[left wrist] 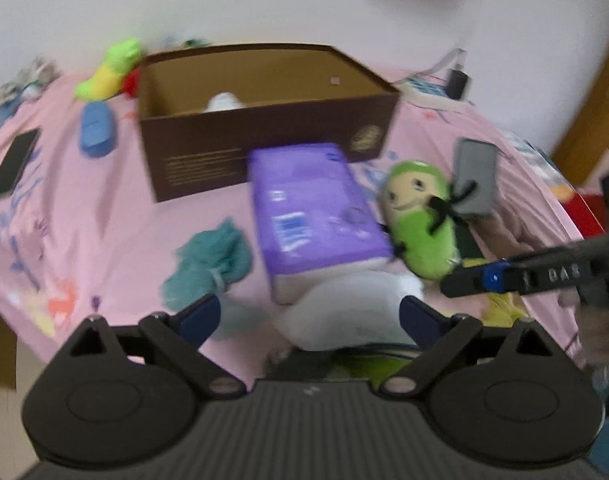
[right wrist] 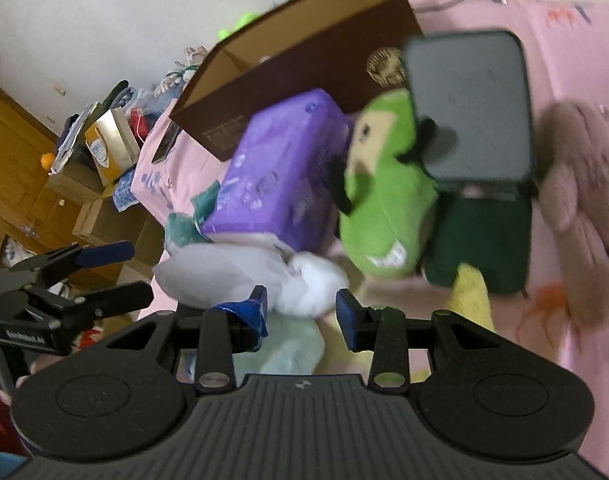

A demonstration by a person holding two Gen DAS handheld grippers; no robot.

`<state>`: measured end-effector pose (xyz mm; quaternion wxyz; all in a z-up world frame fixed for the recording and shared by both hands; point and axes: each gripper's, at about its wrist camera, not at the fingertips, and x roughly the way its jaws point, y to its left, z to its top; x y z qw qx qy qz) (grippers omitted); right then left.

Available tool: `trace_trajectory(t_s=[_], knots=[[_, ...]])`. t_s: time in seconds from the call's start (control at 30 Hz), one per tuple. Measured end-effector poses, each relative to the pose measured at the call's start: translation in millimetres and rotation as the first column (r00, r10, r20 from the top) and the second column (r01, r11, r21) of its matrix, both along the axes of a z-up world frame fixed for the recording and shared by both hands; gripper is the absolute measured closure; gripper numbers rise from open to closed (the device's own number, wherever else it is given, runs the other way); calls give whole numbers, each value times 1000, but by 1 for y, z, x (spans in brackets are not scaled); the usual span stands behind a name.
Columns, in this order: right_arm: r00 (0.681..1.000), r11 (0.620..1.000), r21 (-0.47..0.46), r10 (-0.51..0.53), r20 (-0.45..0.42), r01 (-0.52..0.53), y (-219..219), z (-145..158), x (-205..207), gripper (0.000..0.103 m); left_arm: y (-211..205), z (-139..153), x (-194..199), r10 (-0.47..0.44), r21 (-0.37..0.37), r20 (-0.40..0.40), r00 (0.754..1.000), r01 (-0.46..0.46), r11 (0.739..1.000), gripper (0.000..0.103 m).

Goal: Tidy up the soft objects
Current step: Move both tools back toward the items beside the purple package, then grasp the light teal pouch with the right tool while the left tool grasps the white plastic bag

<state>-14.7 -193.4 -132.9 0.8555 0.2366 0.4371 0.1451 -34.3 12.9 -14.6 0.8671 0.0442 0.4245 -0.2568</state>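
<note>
Left hand-held gripper (left wrist: 310, 314) angled down over the near edge of the bed (left wrist: 116, 208), jaws spread wide, nothing gripped; a white soft item (left wrist: 344, 312) lies on the pink sheet between the blue tips, no pad visibly pressing on it. Right hand-held gripper (right wrist: 300, 312) also tilted down, jaws part open w/ a clear gap; the white fluffy end (right wrist: 304, 284) of that item sits just ahead of the gap, not clamped. In the left view the right tool pokes in from the right edge at approx the same level.

Around them: purple pack (left wrist: 316, 208) lies lengthwise just beyond the white item, one end toward the brown cardboard box (left wrist: 264, 120). Box is open-topped, something white (left wrist: 222, 102) inside, low against the front wall. Green plush (left wrist: 420, 220) w/ a face lies just right of the pack, touching or nearly so – too blurred to tell. Grey rectangular thing (left wrist: 474, 178) just behind the plush, a dark green block (right wrist: 480, 236) under it. Teal cloth (left wrist: 212, 260) left of the pack, near the left jaw tip. Blue soft thing (left wrist: 96, 130) and a green-yellow plush (left wrist: 110, 70) left of the box; phone (left wrist: 12, 166) flat at far left. Pinkish-brown plush (right wrist: 580, 200) at far right in the right view. Yellow bit (right wrist: 470, 292) below the dark green block.

Pack and green plush lie between both tools and the box.
</note>
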Motion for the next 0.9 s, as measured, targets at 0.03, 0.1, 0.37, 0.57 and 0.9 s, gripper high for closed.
trace_trajectory(t_s=[0.03, 0.1, 0.37, 0.57, 0.9], knots=[[1000, 1000, 18, -5, -18, 5, -4, -2, -2, 82, -4, -1, -1, -21, 6, 6, 1000, 21, 1000, 7], [998, 998, 65, -14, -54, 17, -11, -6, -7, 82, -11, -5, -1, -59, 10, 0, 998, 59, 998, 7], [989, 978, 194, -48, -143, 76, -21, -19, -28, 81, -30, -28, 10, -131, 38, -33, 991, 132, 991, 7], [977, 947, 295, -67, -200, 126, -22, -29, -26, 78, -33, -42, 15, -133, 46, -73, 988, 136, 990, 36], [959, 918, 352, -86, -268, 181, -10, -41, -16, 77, -29, -47, 12, -118, 47, -62, 991, 121, 992, 77]])
